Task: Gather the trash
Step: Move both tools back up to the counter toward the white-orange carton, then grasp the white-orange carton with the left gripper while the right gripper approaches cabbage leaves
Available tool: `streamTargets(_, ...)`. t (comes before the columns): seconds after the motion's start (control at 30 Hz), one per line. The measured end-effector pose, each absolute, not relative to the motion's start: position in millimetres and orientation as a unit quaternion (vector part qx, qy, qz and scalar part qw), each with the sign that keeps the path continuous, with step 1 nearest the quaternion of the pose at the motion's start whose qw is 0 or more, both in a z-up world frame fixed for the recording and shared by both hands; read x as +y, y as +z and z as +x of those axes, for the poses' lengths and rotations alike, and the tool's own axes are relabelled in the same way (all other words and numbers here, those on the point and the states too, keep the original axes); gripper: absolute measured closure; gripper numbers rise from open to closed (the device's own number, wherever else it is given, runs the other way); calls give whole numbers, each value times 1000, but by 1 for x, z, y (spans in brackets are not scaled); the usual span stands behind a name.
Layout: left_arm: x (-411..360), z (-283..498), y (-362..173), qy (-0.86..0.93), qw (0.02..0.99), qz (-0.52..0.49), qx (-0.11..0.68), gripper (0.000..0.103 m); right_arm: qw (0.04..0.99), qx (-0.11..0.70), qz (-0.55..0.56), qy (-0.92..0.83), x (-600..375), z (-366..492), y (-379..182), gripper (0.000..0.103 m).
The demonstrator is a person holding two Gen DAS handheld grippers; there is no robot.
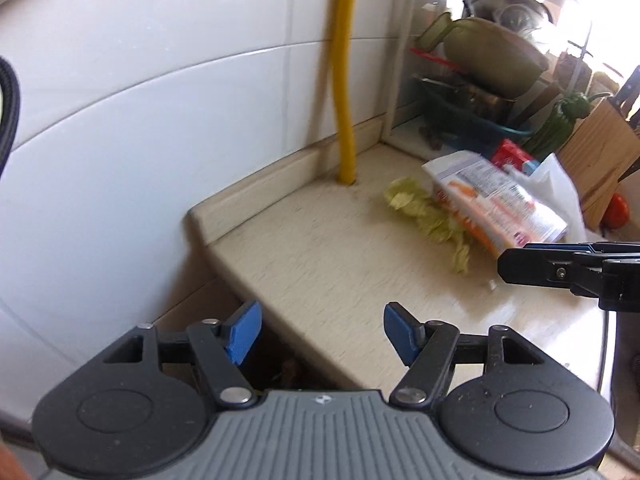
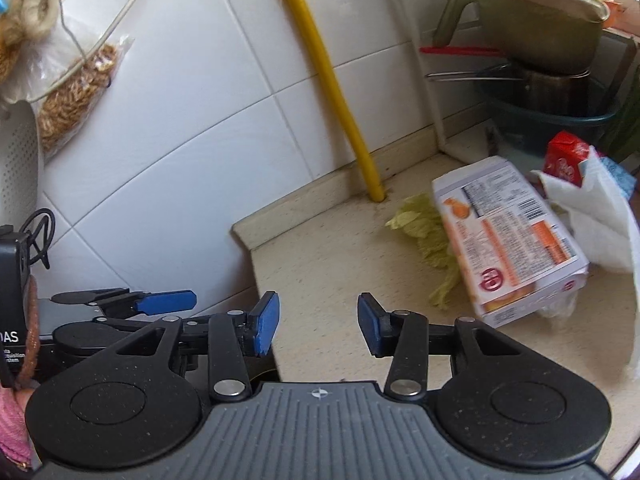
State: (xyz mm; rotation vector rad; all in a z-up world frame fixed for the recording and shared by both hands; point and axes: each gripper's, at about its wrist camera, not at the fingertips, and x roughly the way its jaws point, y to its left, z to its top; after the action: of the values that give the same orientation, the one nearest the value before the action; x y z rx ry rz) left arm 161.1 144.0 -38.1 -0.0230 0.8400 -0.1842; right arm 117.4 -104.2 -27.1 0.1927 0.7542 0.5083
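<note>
Both my grippers hang empty over the countertop's (image 2: 340, 264) near corner.
White tiled wall (image 2: 192, 128) and a yellow pipe (image 2: 332, 80) back the beige counter; my left gripper (image 1: 322, 332) and right gripper (image 2: 318, 324) stand with jaws apart, nothing between them. Well ahead to the right lie the trash: an orange-printed carton (image 2: 508, 240), white tissue (image 2: 600, 220), wilted lettuce (image 2: 428, 232), red pack (image 2: 566, 158).

We see a white tiled wall (image 2: 168, 128) behind a pale speckled table (image 2: 340, 272), its low upstand (image 2: 304, 196) running toward 2 o'clock. A yellow pipe (image 2: 332, 80) drops into the table at 12 o'clock. At 2 o'clock a white frame (image 2: 434, 92) borders a recess, with bright daylight at the top right.
</note>
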Motion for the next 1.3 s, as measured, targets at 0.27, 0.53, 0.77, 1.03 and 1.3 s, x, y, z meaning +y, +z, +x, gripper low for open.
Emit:
streamTargets(0.27,92,202,-37,-131,900,-2,416,36,915,339,91,200,-162,143,-24,38)
streamTargets(0.53,76,213,-46,-157,890,0,429,36,907,366,120,168,-194,178,-43,38)
streamTargets(0.77,78,235,-56,-180,879,-13,442,36,902,380,140,152,-200,214,-57,36)
streamTargets(1.03,75,255,-66,-214,867,-19,451,35,859,429,205,192,-197,232,-74,36)
streamTargets(1.3,64,271,-78,-233,854,-24,464,35,861,425,204,194,-193,235,-69,33)
